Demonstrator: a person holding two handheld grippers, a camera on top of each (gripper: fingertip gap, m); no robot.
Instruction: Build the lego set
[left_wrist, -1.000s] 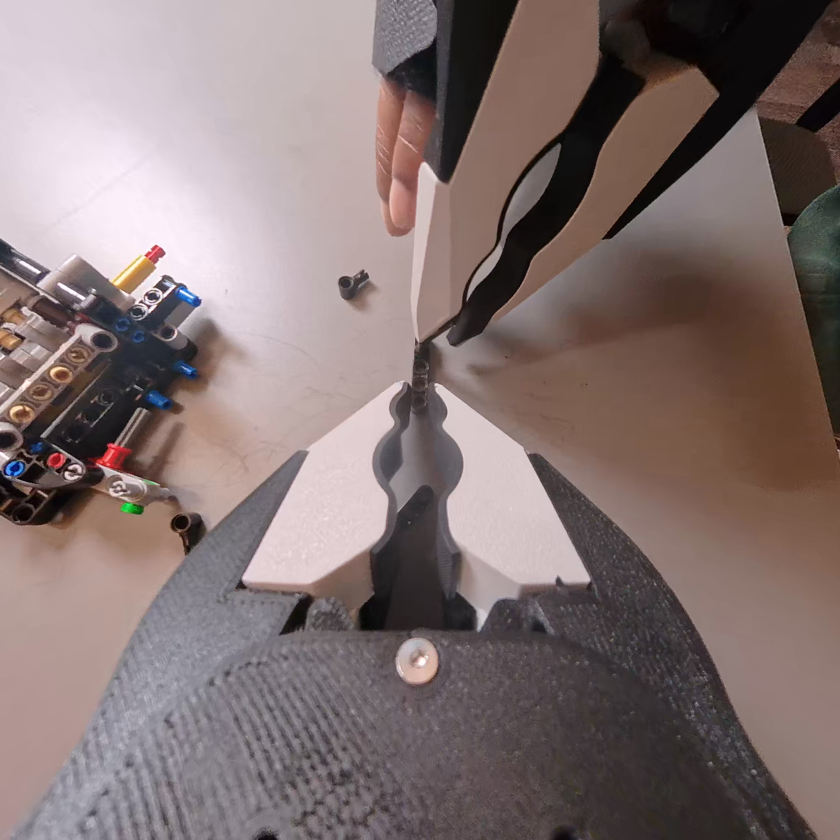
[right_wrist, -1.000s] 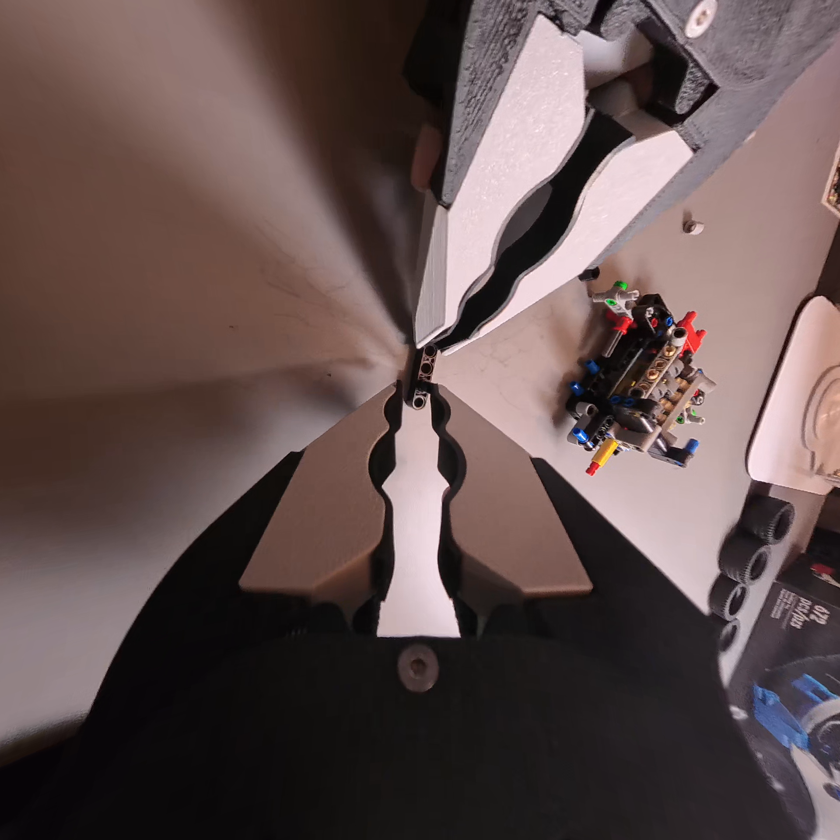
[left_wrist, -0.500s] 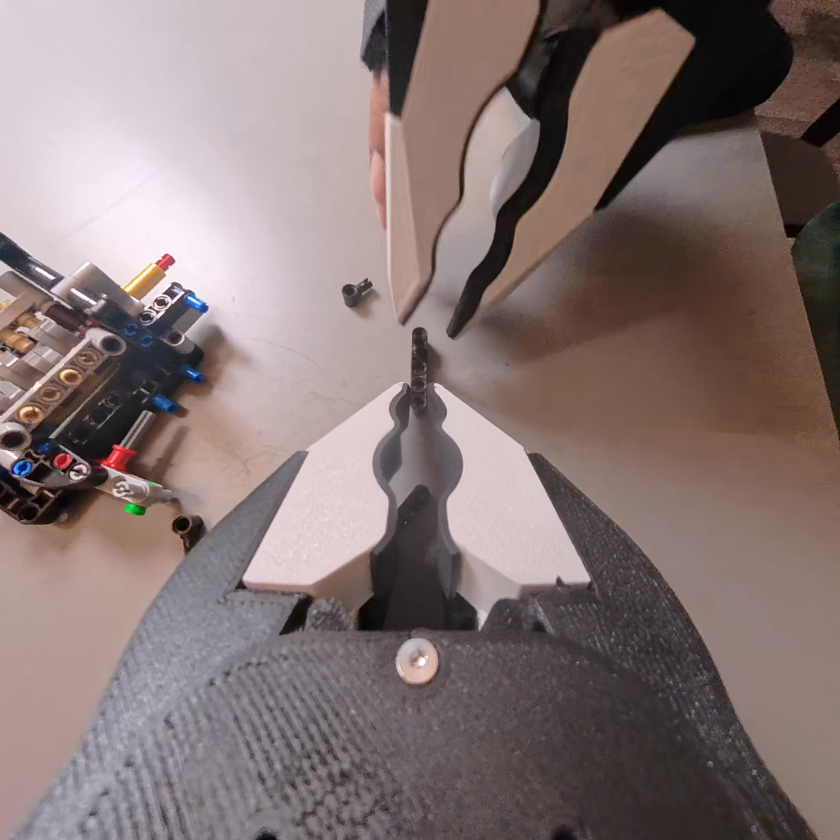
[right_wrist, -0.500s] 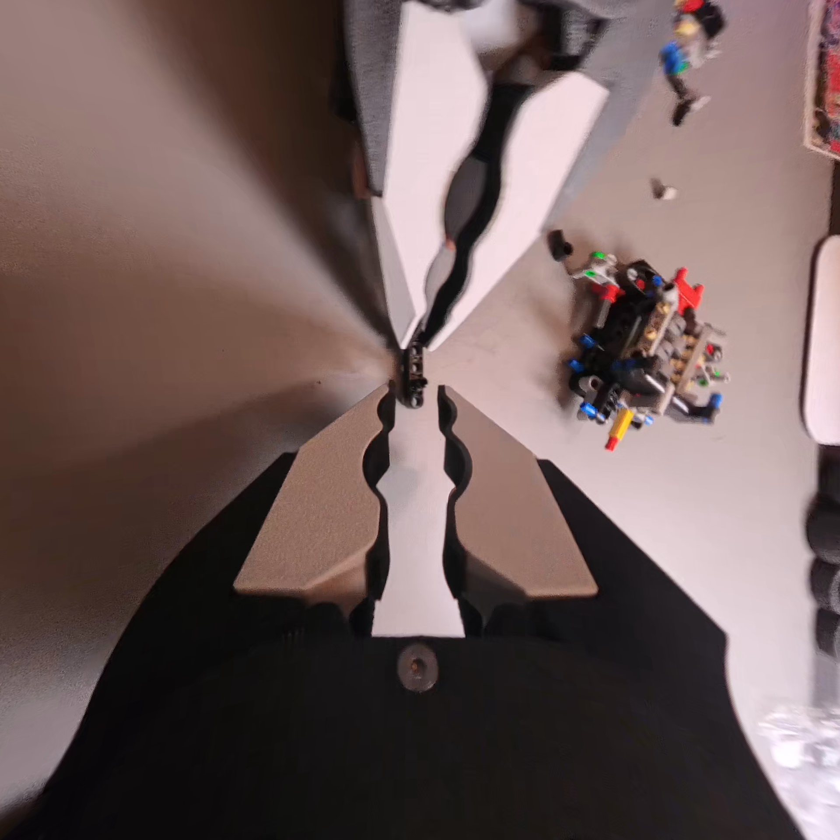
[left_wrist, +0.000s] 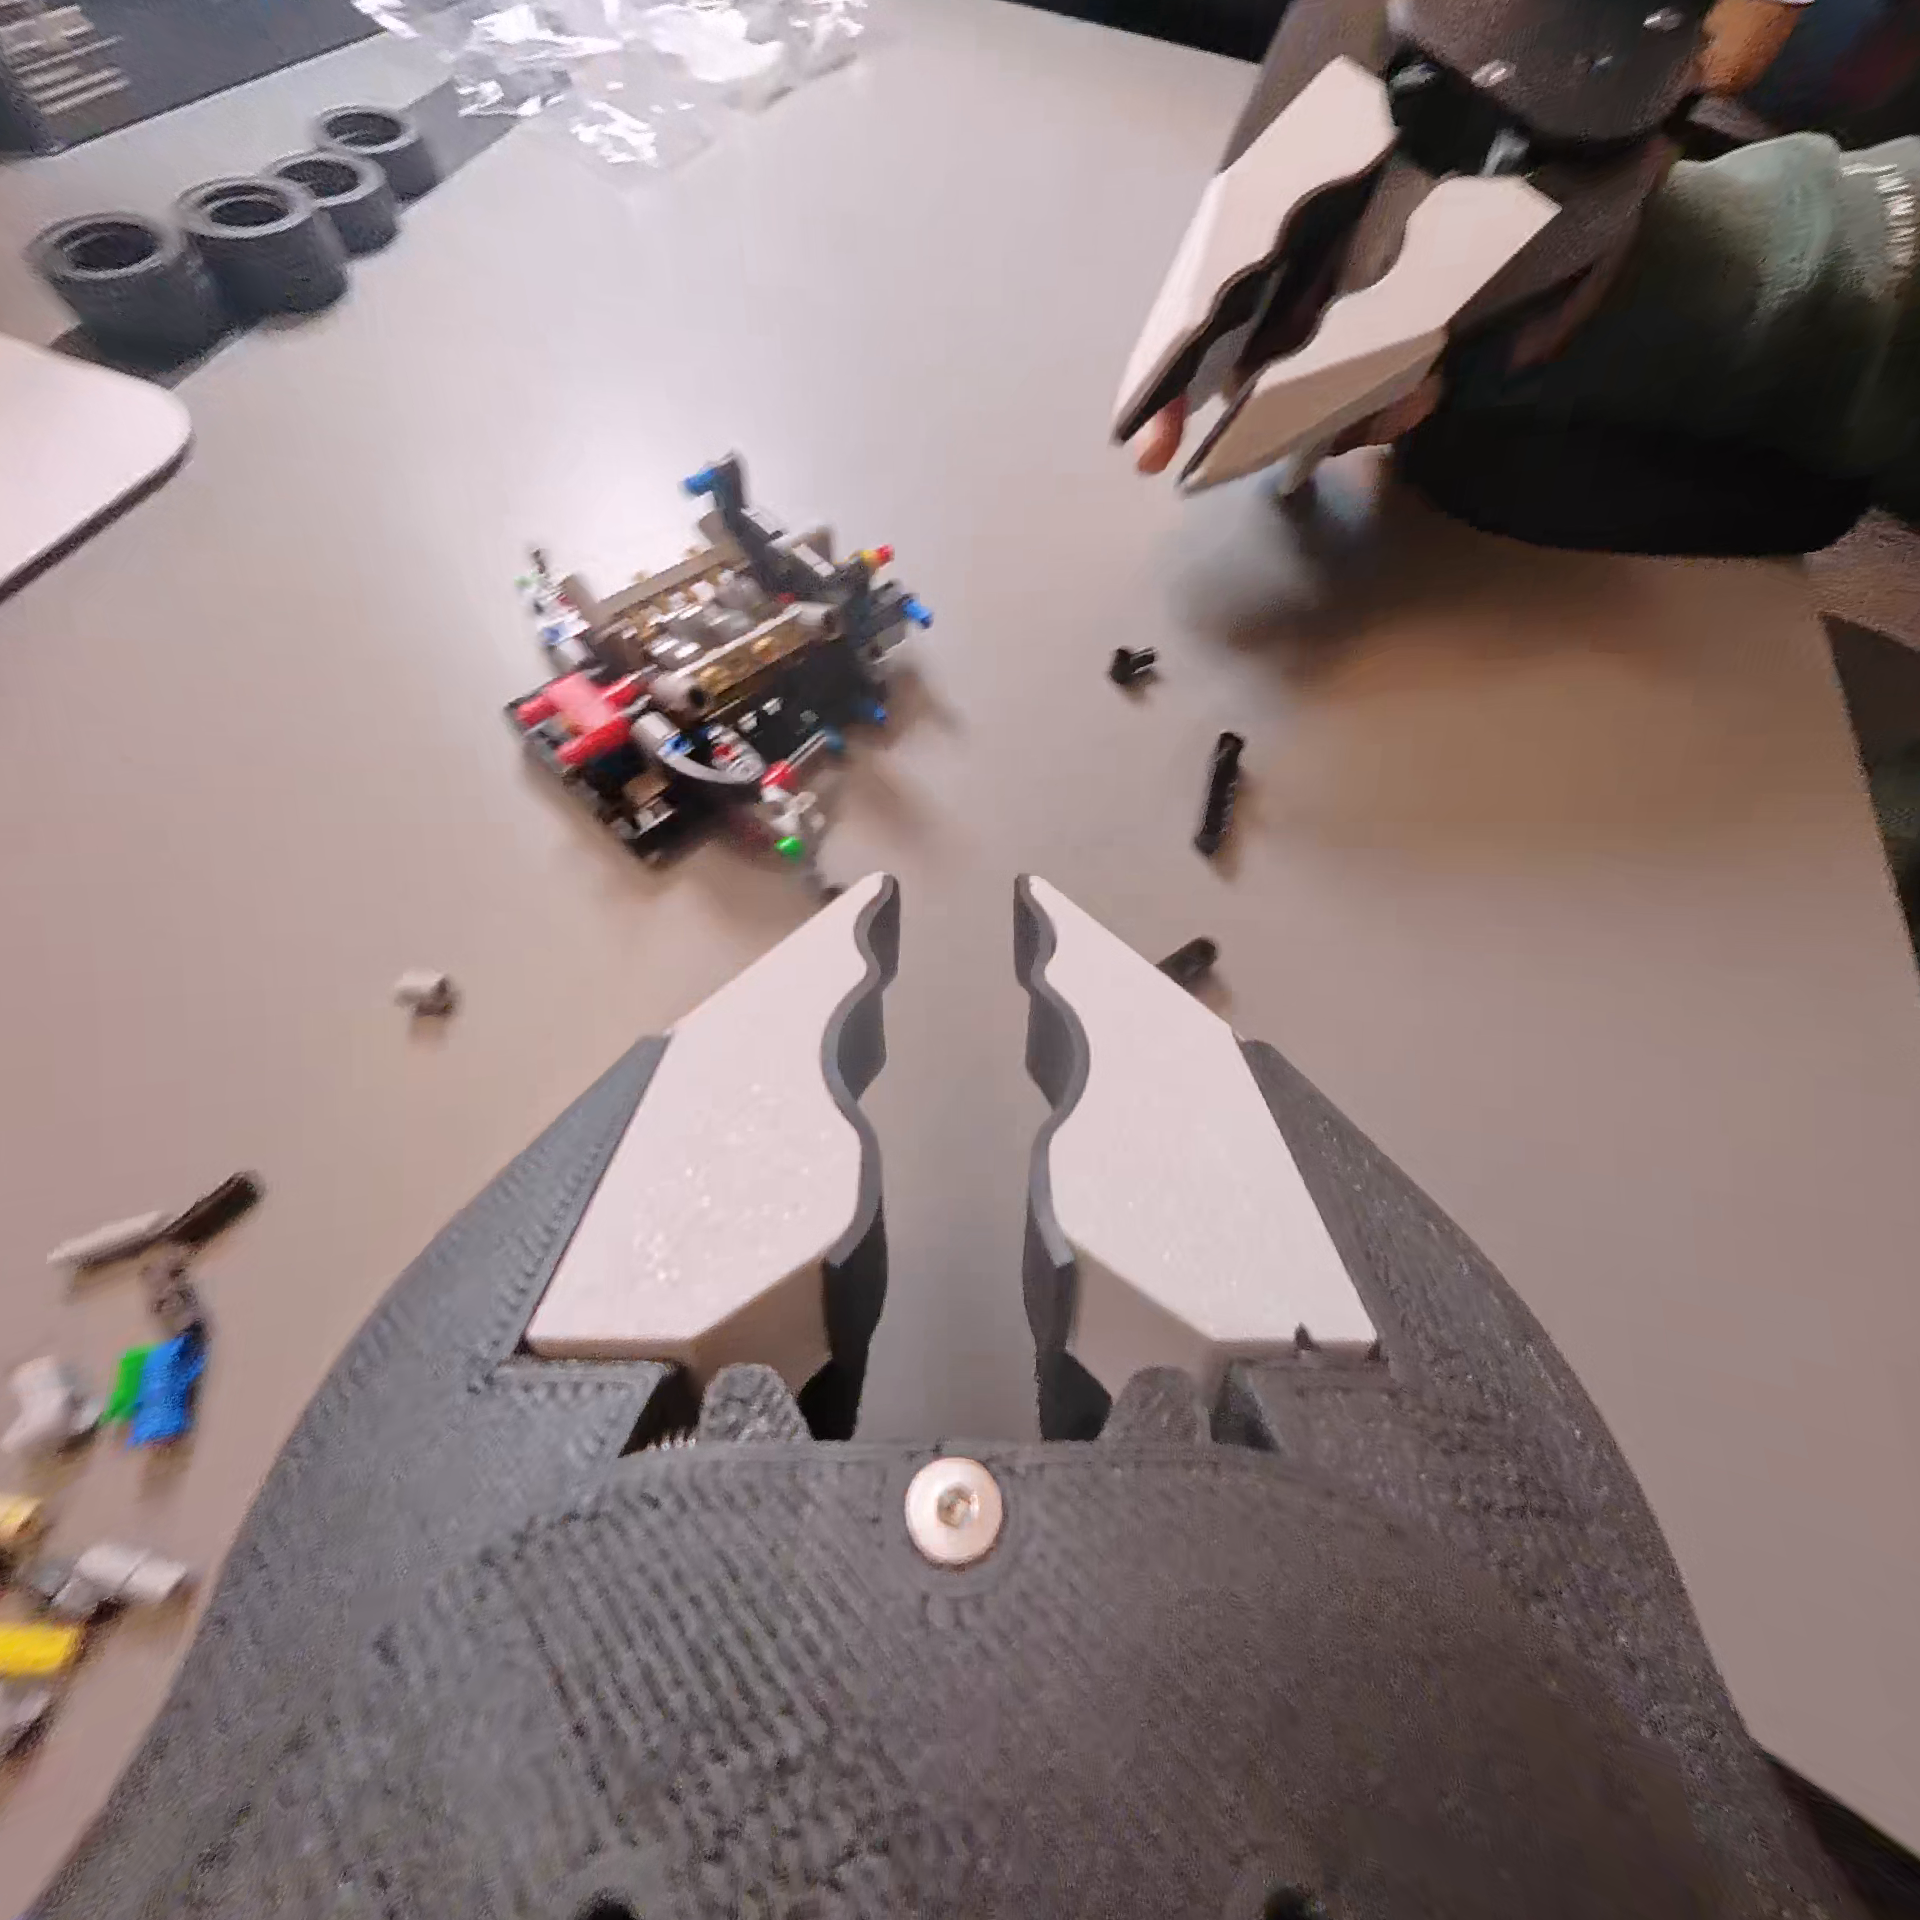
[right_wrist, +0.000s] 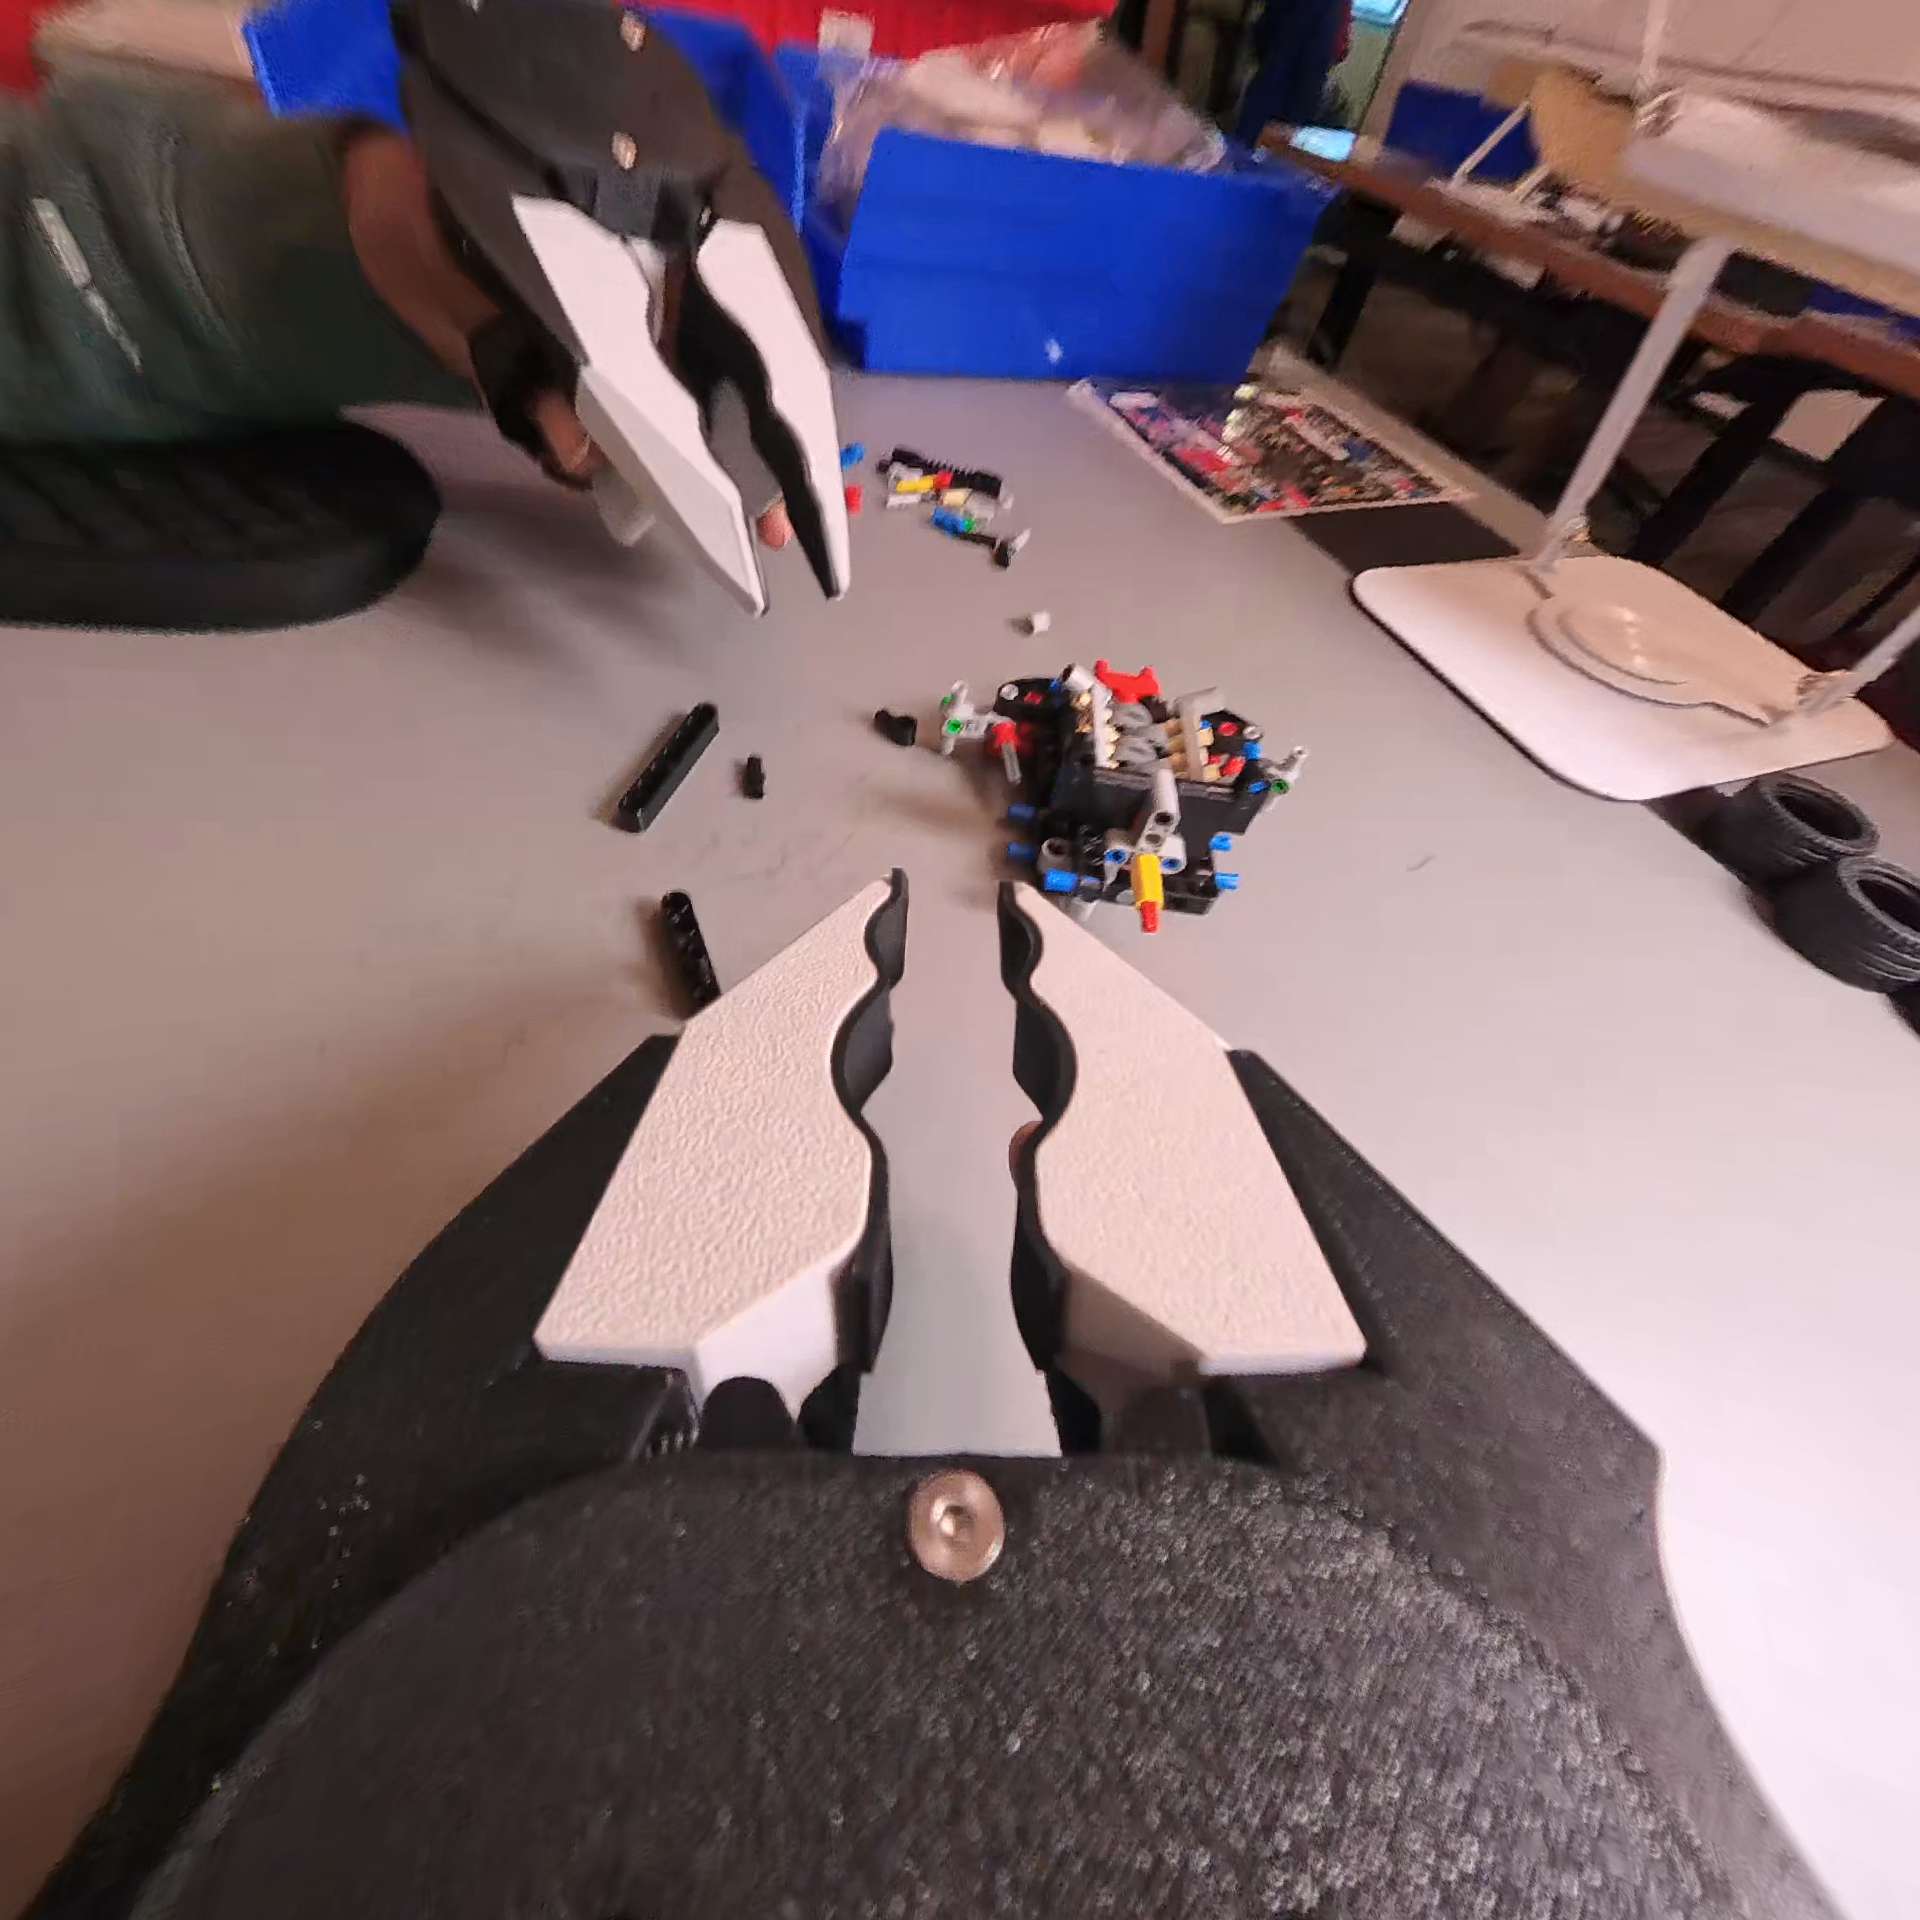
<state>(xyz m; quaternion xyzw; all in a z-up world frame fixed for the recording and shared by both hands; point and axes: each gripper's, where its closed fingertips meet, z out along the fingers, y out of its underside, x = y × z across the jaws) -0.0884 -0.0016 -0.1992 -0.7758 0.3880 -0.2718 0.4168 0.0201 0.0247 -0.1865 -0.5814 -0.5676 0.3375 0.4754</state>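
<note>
Above table (left_wrist: 1455, 1039), both jaws parted, empty

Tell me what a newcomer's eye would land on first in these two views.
The colourful half-built lego assembly sits mid-table, dotted with red, blue and yellow pins. Both grippers are open and empty: the left gripper low in front of it, the right gripper raised at the far right. A black beam lies loose on the table between them, and black tyres line the far left edge.
</note>
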